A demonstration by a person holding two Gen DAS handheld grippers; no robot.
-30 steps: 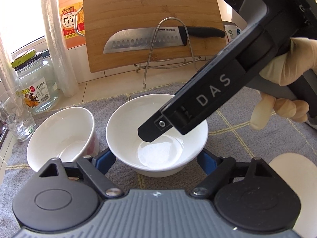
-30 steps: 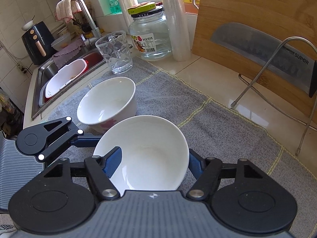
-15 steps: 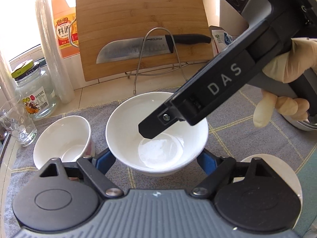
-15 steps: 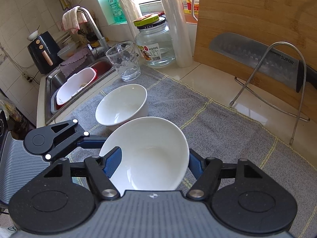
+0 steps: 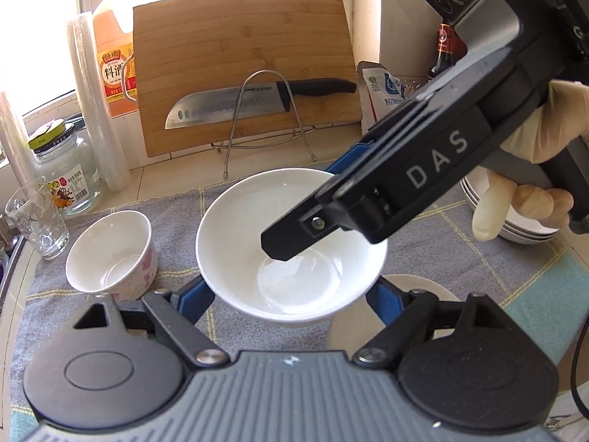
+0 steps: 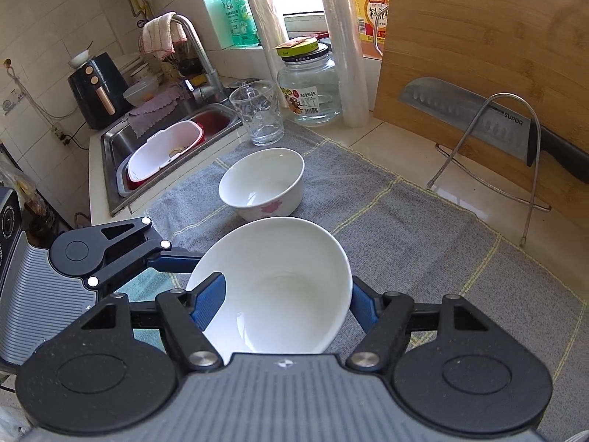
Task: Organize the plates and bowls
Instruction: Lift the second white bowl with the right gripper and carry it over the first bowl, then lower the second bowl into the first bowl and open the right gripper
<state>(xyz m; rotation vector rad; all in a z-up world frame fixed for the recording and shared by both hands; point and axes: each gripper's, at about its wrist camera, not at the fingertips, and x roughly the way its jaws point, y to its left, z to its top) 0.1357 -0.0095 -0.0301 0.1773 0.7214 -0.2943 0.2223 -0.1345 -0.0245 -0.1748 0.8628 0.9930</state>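
Both claws have black arms, blue pads, silver screws and ribbed grey bodies; the right claw [image 5: 324, 202] reads "DAS", its hand [image 5: 530, 169] apparently wearing a pale glove.

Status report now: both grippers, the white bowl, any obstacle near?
Left gripper fingers clamped on white bowl, raised over the cloth. Right gripper on same bowl, fingers opening. Small flowered bowl close beside, not touching.

A wide, plain white bowl [image 5: 291, 254] is lifted off the grey cloth [image 6: 405, 228], upright and empty. A smaller, deeper white bowl [image 6: 263, 184] with pink flowers stands on the cloth. A stack of white plates [image 5: 530, 226] sits at the right.
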